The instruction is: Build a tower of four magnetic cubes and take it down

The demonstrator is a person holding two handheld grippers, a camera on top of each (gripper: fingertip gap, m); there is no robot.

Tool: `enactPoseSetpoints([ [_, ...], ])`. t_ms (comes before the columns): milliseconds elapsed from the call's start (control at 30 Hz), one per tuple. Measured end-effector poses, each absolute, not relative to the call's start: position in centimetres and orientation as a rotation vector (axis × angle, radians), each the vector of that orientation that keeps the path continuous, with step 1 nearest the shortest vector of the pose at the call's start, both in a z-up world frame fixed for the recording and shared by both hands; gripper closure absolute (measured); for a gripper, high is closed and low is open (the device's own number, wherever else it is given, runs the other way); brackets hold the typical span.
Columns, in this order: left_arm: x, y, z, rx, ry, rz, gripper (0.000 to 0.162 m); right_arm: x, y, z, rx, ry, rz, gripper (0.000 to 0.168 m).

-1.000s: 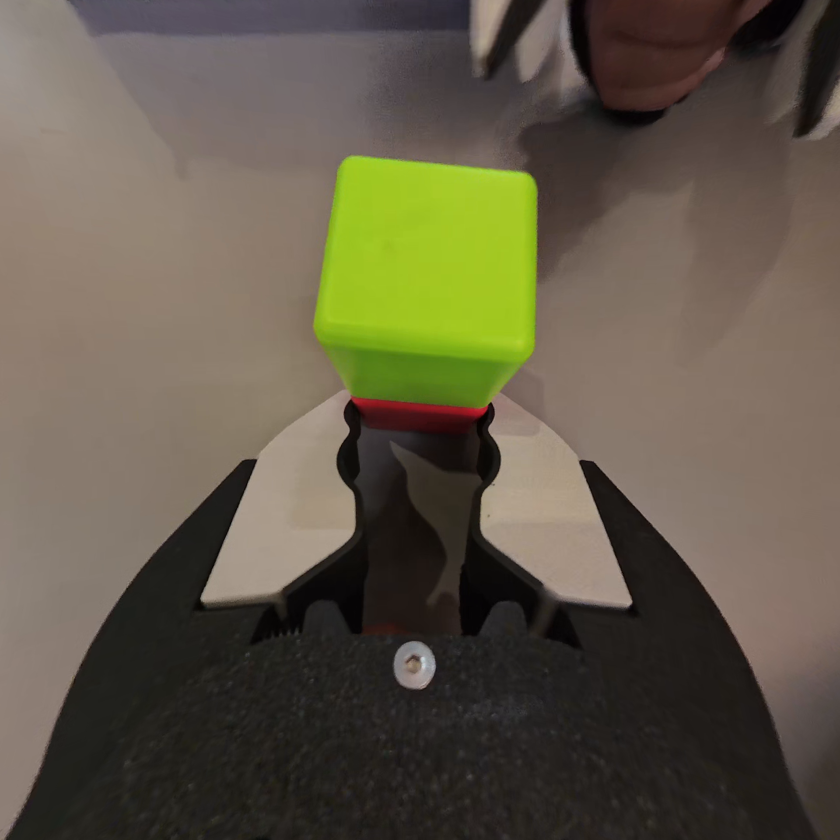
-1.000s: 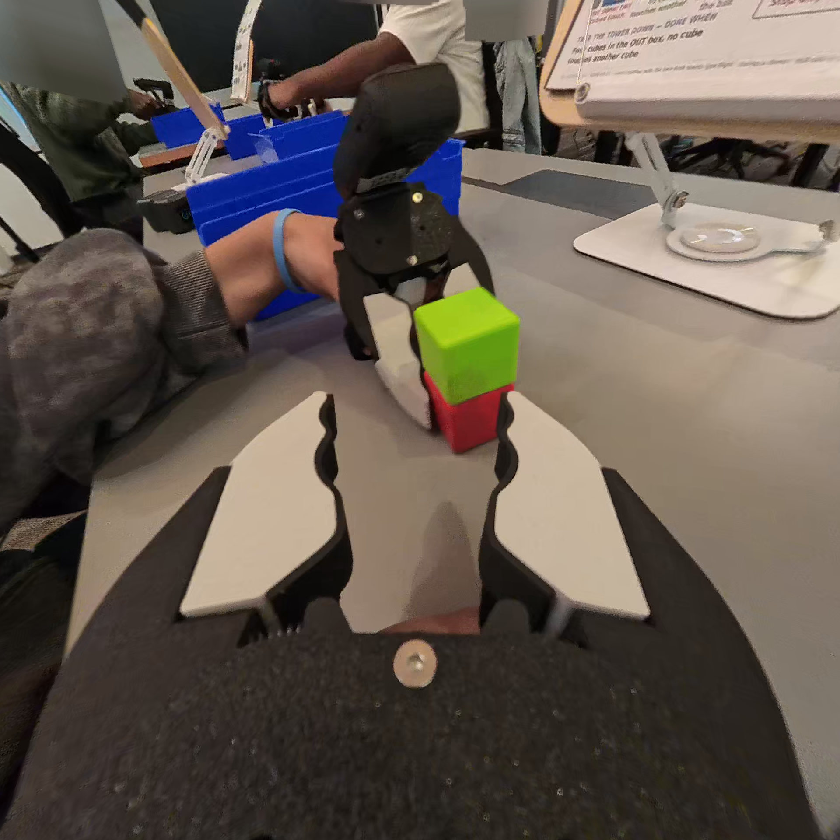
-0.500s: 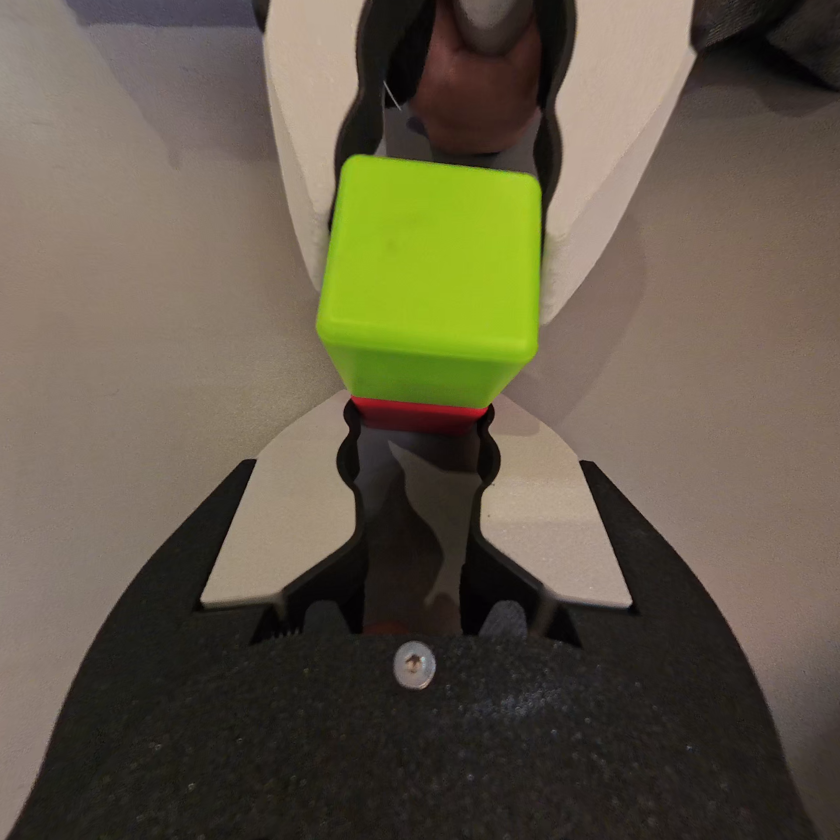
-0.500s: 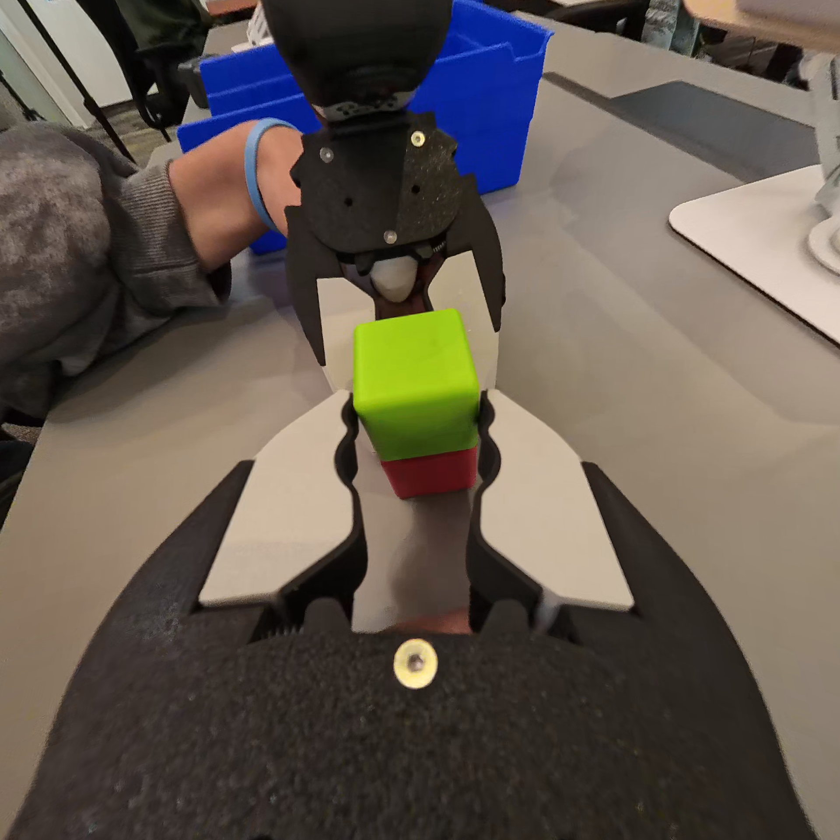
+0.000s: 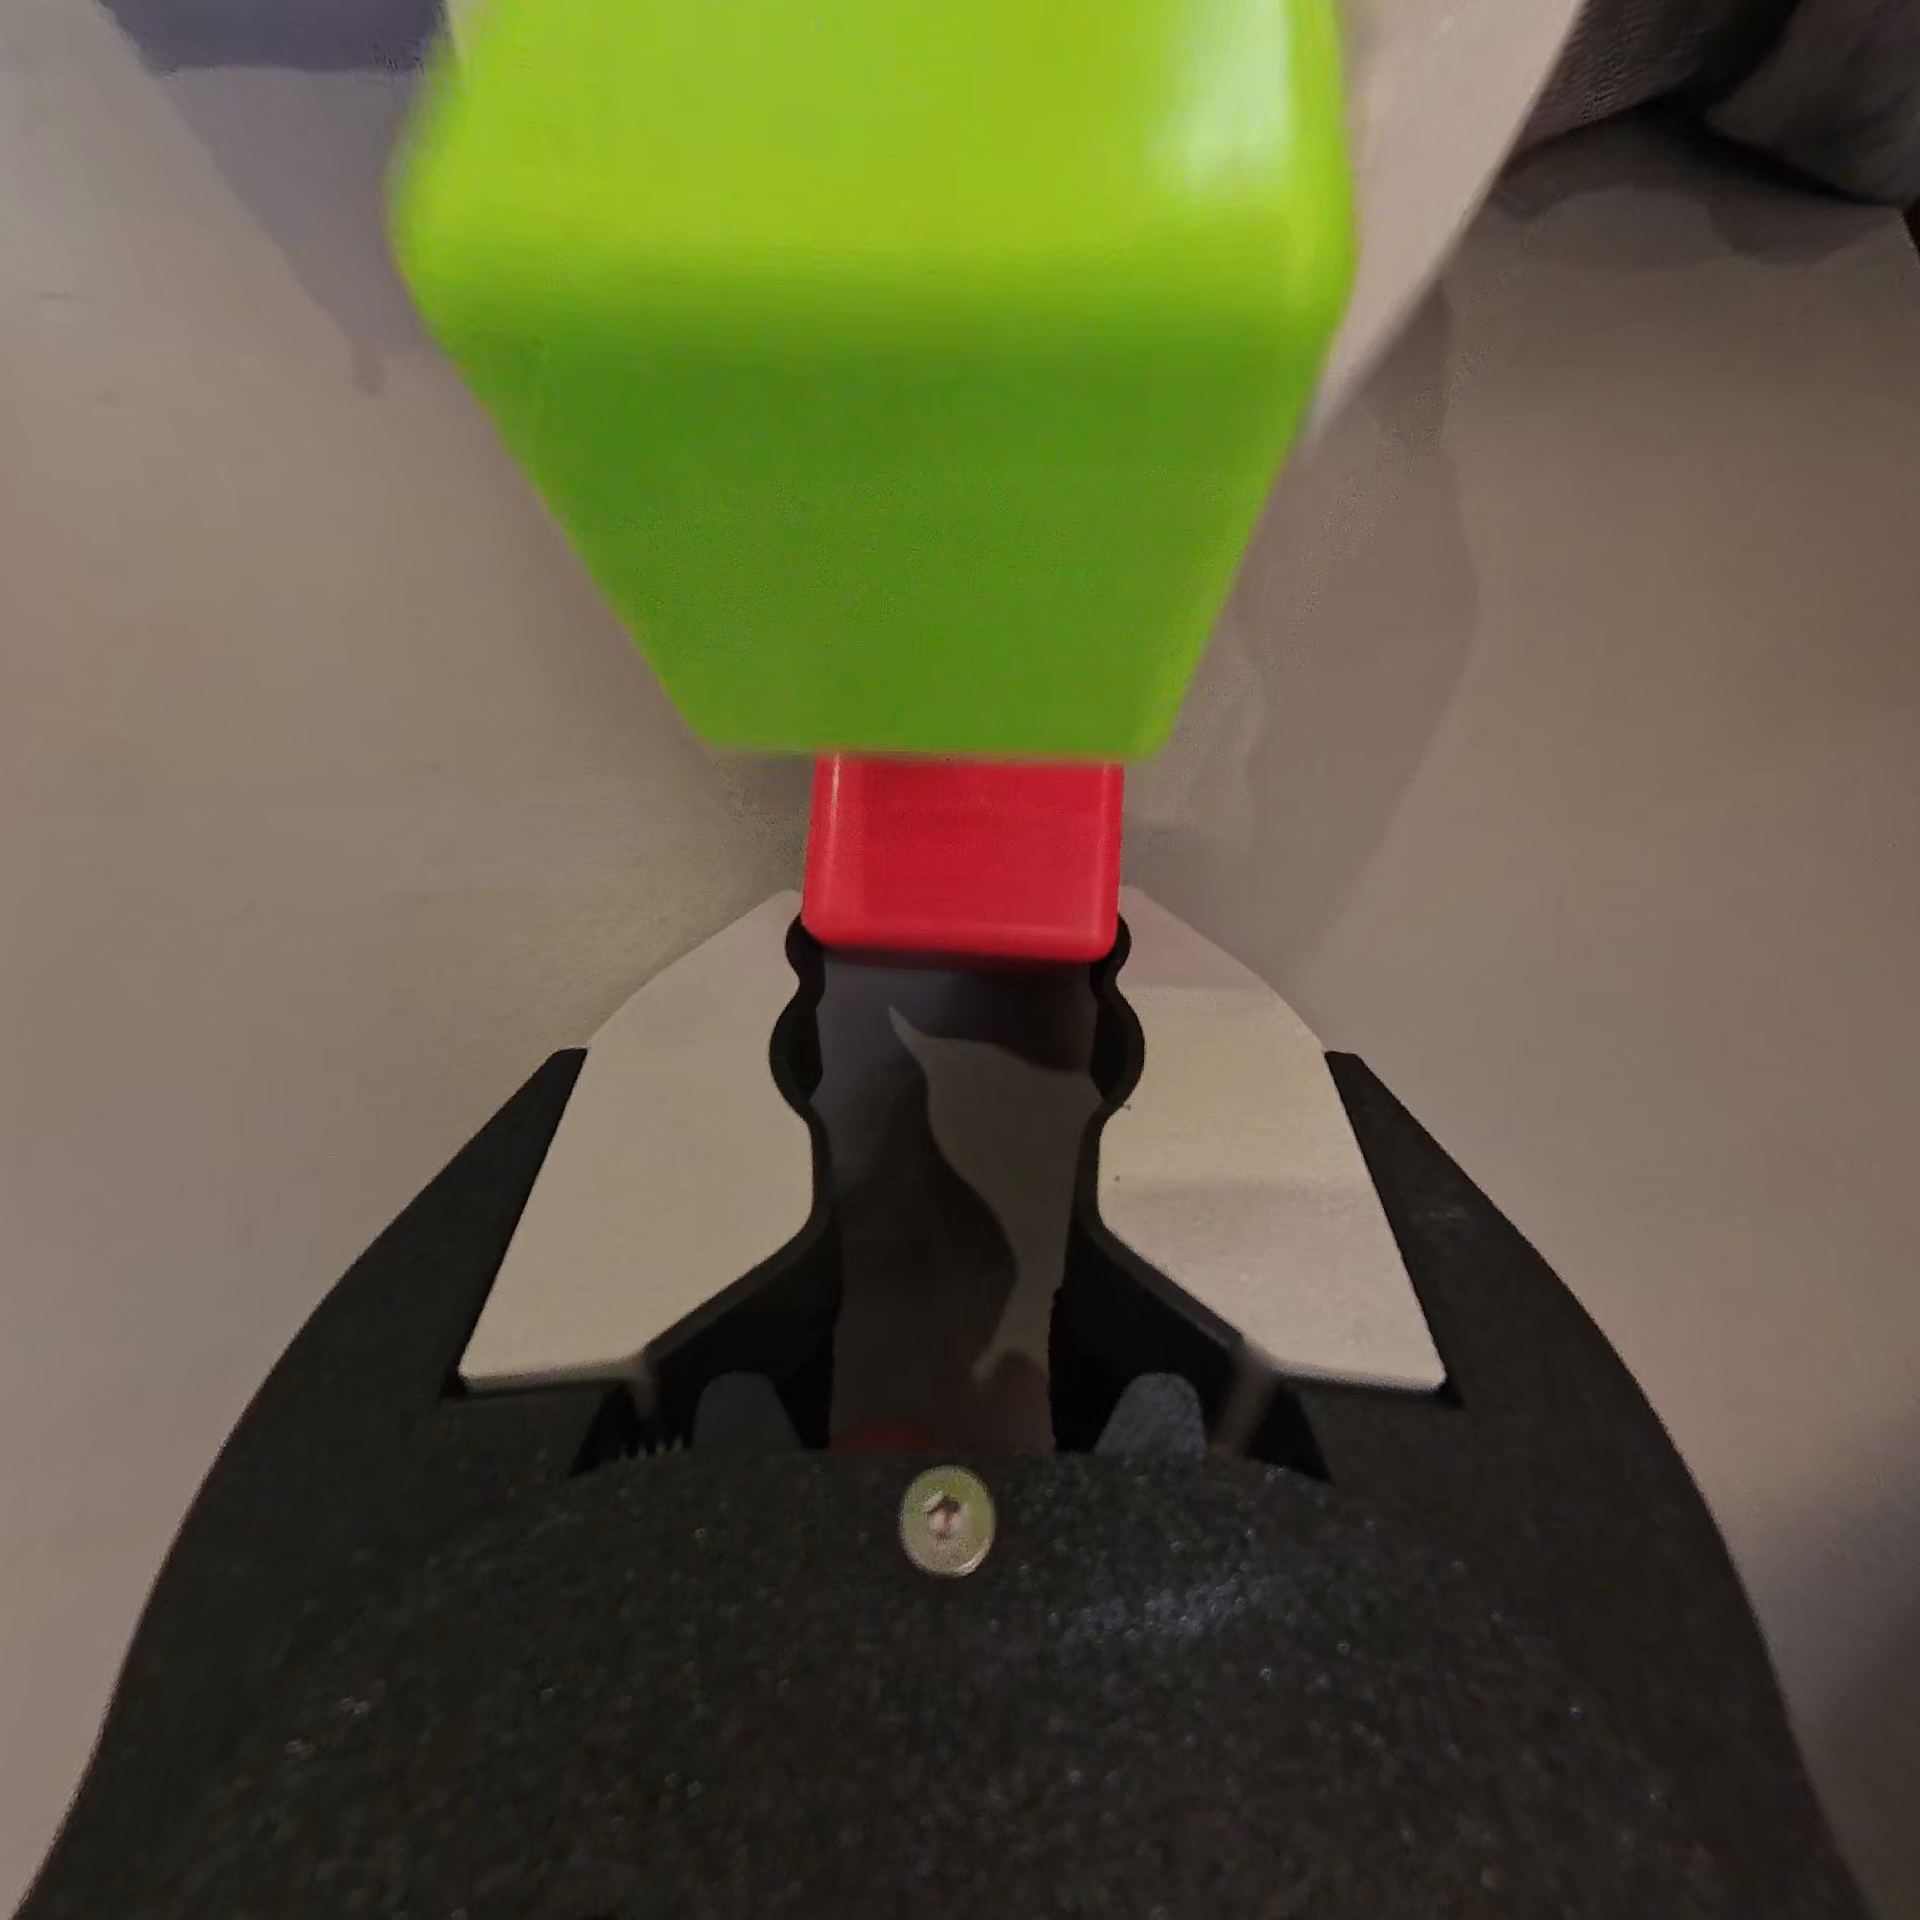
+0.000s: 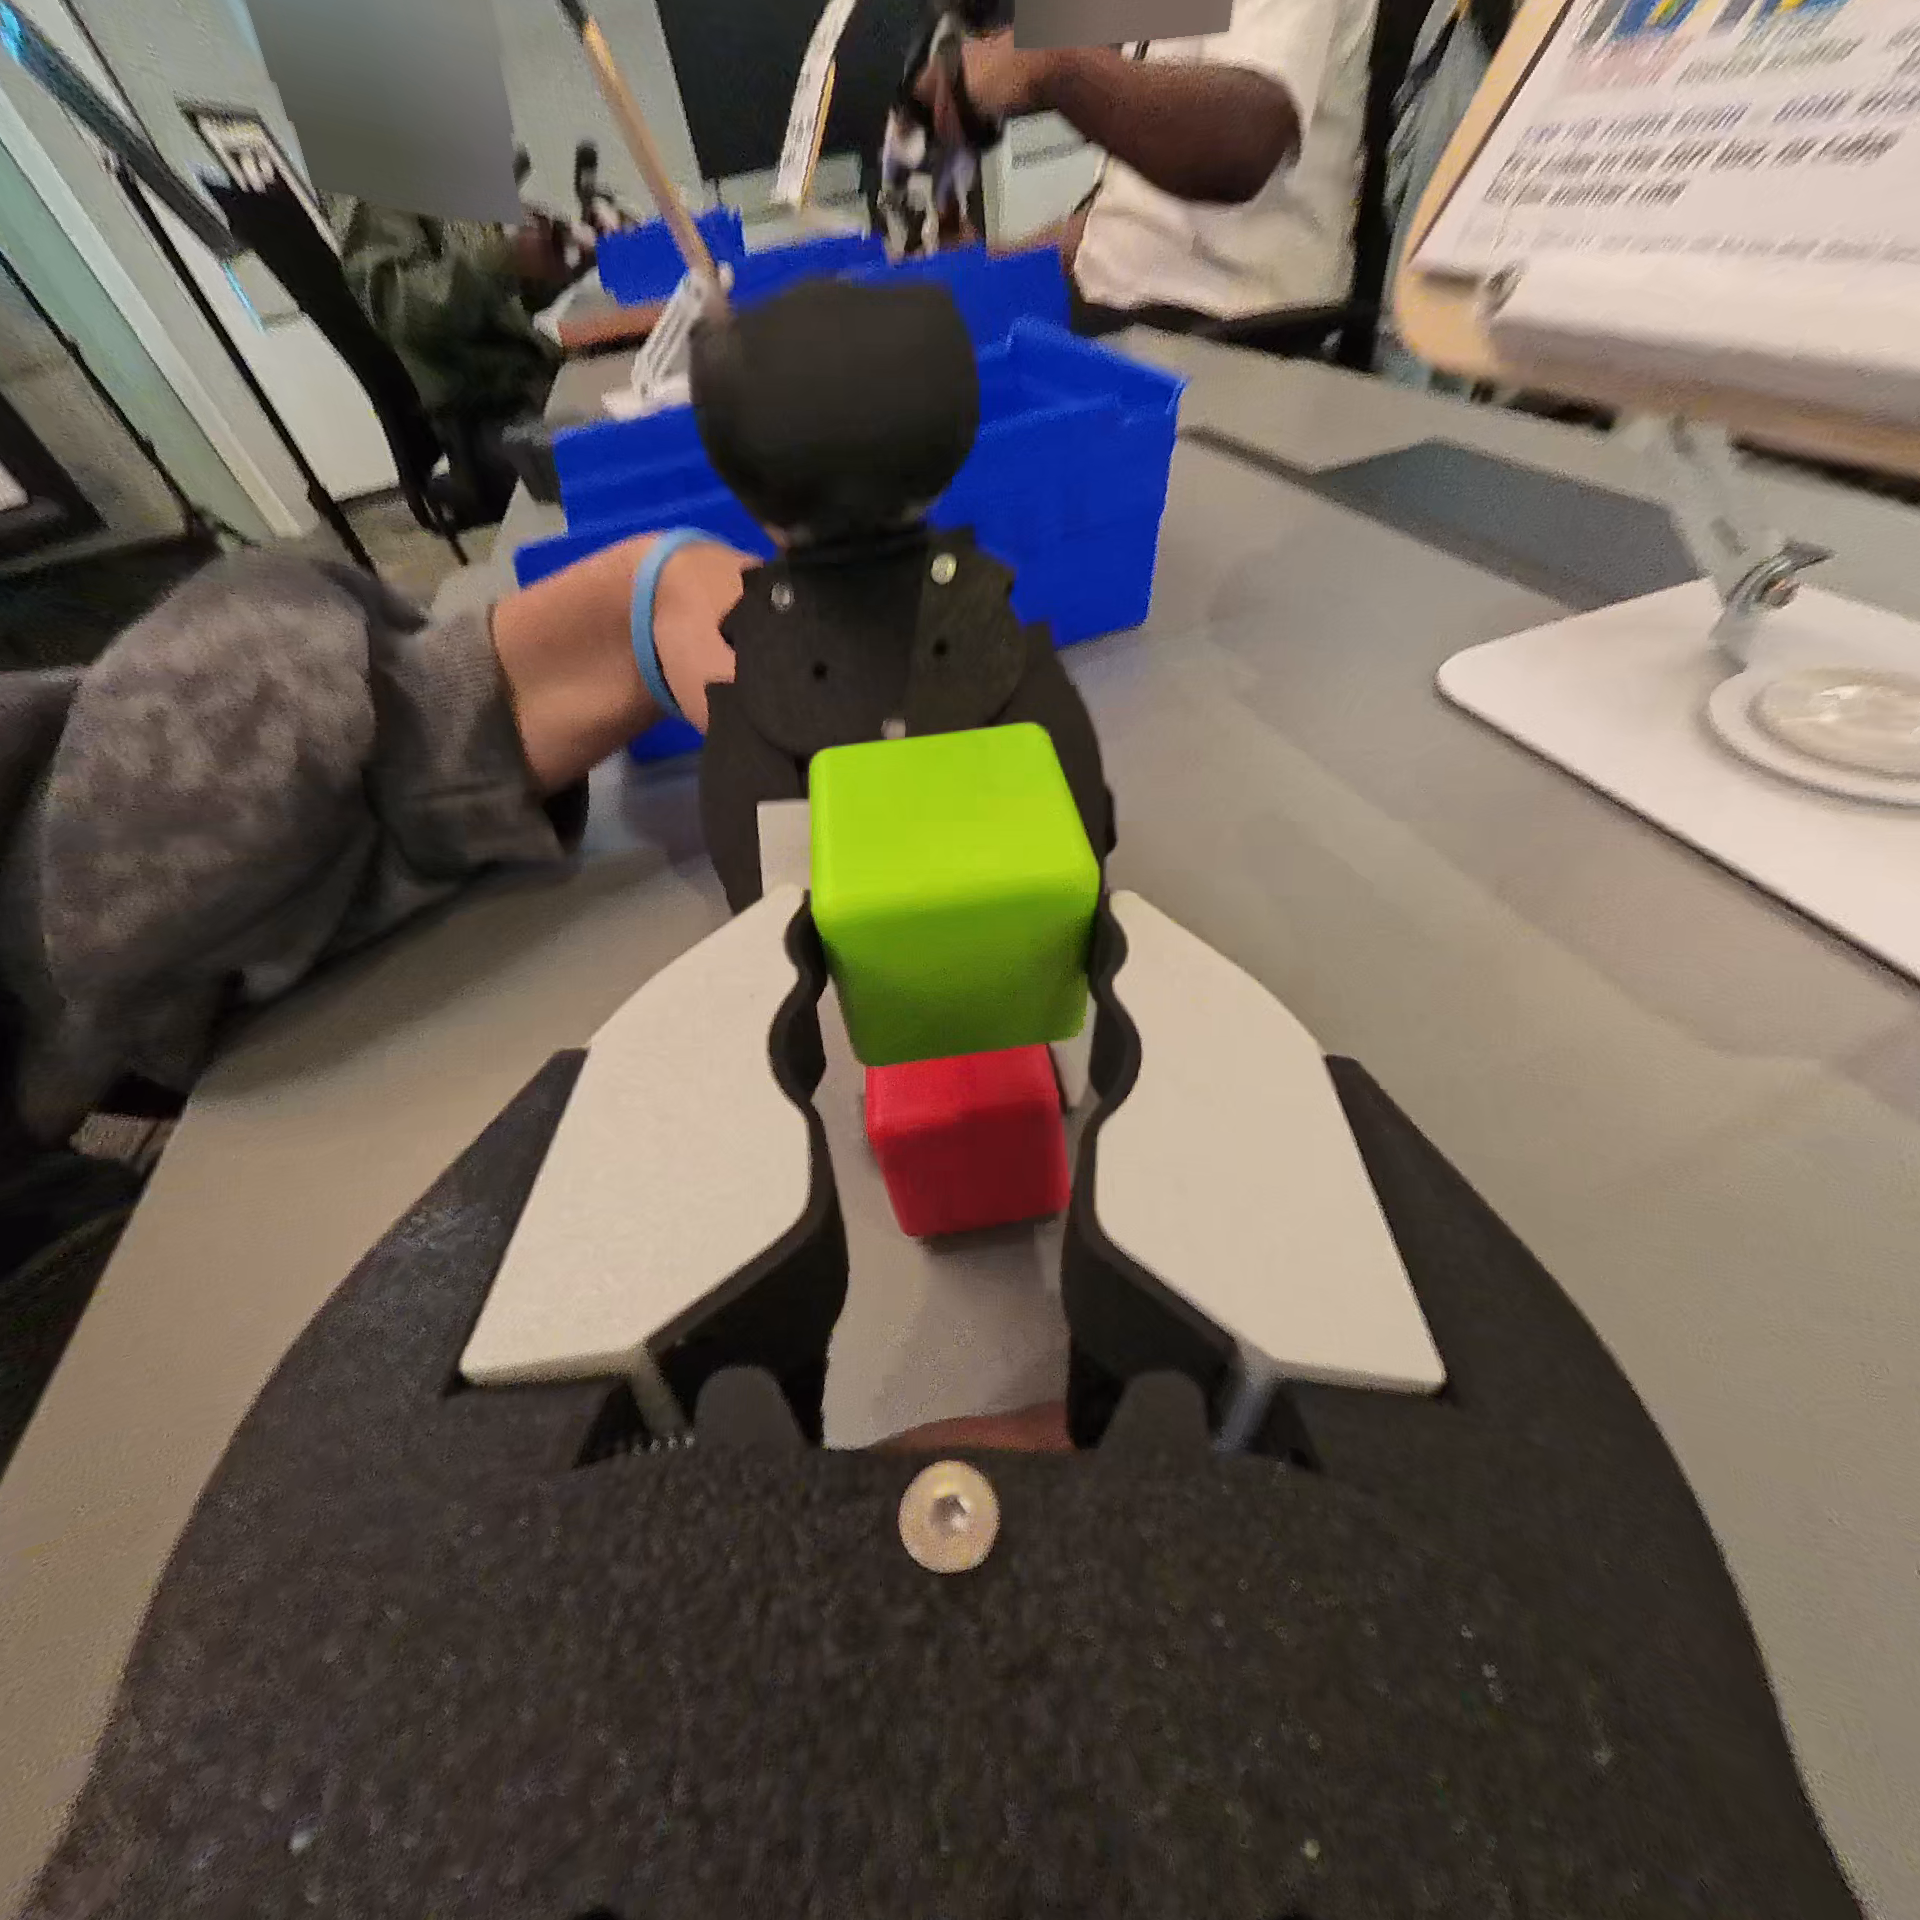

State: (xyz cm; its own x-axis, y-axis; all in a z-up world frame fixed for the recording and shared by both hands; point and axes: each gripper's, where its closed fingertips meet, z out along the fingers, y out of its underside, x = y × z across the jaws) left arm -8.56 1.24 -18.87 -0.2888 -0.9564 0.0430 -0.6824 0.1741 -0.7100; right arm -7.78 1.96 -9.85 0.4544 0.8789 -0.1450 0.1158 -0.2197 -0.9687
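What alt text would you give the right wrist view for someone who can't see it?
The right gripper grips a green cube just above a red cube, which sits on the grey table between the left gripper's fingers. Behind stand blue bins and a white stand base.

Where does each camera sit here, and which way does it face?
Left wrist view: on the left gripper, looking steeply down at the grey table; its fingers clamp the red cube, green cube close above.
Right wrist view: on the right gripper, looking across the table toward blue bins; its fingers grip the green cube, and the left gripper and forearm show beyond.
Shared: both cubes.
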Motion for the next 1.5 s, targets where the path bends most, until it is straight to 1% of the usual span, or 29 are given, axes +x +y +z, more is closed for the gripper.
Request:
enactPoseSetpoints([
  [133, -8.6, 1.2, -18.9, -1.546, 2.043, -0.893, 0.113, -6.8, 0.6, -5.7, -1.547, -0.785, 0.921, 0.119],
  [267, -8.6, 1.2, -18.9, -1.547, 2.043, -0.894, 0.113, -4.8, -0.7, 0.0, -1.563, -0.733, 0.664, 0.119],
  [400, -8.6, 1.2, -18.9, -1.546, 2.043, -0.893, 0.113, 4.2, -1.2, 7.9, -1.611, -0.541, 0.293, 0.119],
  [467, -8.6, 1.2, -18.9, -1.546, 2.043, -0.892, 0.113, 11.0, -0.5, 9.3, -1.701, -0.41, 0.091, 0.119],
  [567, -8.6, 1.2, -18.9, -1.546, 2.043, -0.892, 0.113, 20.8, 1.9, 6.9, -1.957, -0.228, -0.126, 0.119],
  [667, -8.6, 1.2, -18.9, -1.546, 2.043, -0.893, 0.113, 26.9, 4.3, 1.5, -2.248, -0.072, -0.166, 0.119],
  [733, -8.6, 1.2, -18.9, -1.546, 2.043, -0.893, 0.113, 28.1, 5.4, -2.6, -2.435, -0.048, -0.139, 0.119],
  [800, -8.6, 1.2, -18.8, -1.546, 2.044, -0.894, 0.113, 29.1, 5.9, -6.0, -2.607, -0.112, -0.255, 0.119],
  [967, -8.6, 1.2, -18.8, -1.545, 2.045, -0.893, 0.113, 31.4, 6.8, -11.9, -2.911, -0.295, -0.546, 0.118],
  [1067, -8.6, 1.2, -18.8, -1.544, 2.047, -0.896, 0.113, 32.2, 6.7, -14.2, -3.03, -0.334, -0.588, 0.119],
  [1200, -8.6, 1.2, -18.8, -1.544, 2.047, -0.897, 0.113, 32.7, 7.2, -15.9, -3.079, -0.335, -0.588, 0.119],
  [1400, -8.6, 1.1, -18.8, -1.543, 2.048, -0.897, 0.113, 32.7, 7.8, -16.9, -3.038, -0.346, -0.62, 0.118],
  [1500, -8.6, 1.1, -18.9, -1.542, 2.049, -0.896, 0.113, 32.8, 7.8, -16.9, -2.999, -0.353, -0.623, 0.112],
])
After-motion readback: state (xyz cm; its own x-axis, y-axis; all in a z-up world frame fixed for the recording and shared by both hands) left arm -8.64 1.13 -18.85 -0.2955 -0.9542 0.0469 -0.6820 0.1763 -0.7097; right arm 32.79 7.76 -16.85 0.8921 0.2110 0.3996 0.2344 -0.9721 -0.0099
